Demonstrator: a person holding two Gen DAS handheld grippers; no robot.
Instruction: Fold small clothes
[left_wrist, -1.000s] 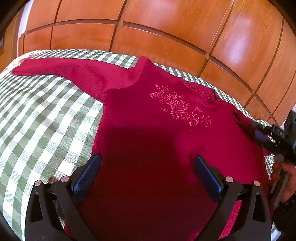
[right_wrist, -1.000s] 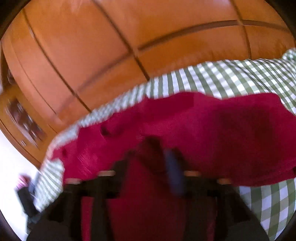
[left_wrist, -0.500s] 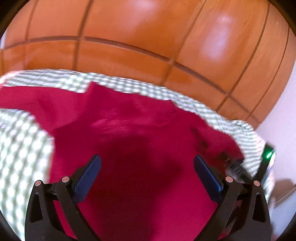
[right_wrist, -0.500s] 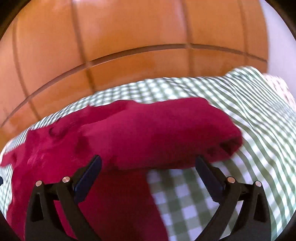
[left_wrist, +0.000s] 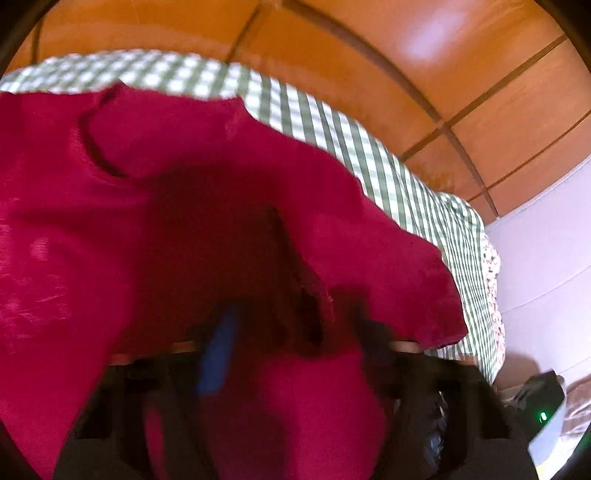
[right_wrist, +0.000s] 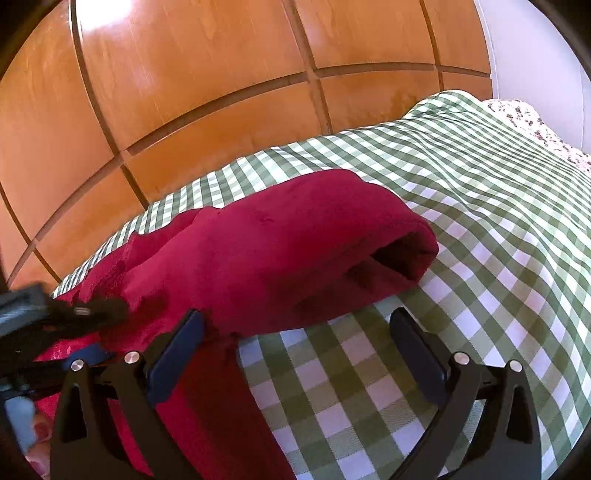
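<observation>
A dark red sweater (left_wrist: 184, 206) lies on a green-and-white checked bedspread (left_wrist: 369, 147). Its right sleeve (right_wrist: 295, 251) is folded, with the open cuff (right_wrist: 402, 258) facing right. My left gripper (left_wrist: 291, 339) is blurred and its jaws stand close together around a raised ridge of the red fabric near the sleeve seam. My right gripper (right_wrist: 295, 347) is open and empty, just below the folded sleeve; its left finger (right_wrist: 177, 347) touches the sweater edge and its right finger (right_wrist: 417, 354) is over the bare bedspread. The left gripper also shows at the left edge of the right wrist view (right_wrist: 85, 317).
An orange wooden panelled wall (right_wrist: 221, 74) stands behind the bed. A white wall (left_wrist: 546, 258) and a patterned sheet edge (right_wrist: 535, 122) lie to the right. A dark device with a green light (left_wrist: 541, 417) sits at lower right in the left wrist view.
My left gripper swung right across the sweater and closed on the fabric. My right gripper let go of the sleeve, opened and drew back a little.
</observation>
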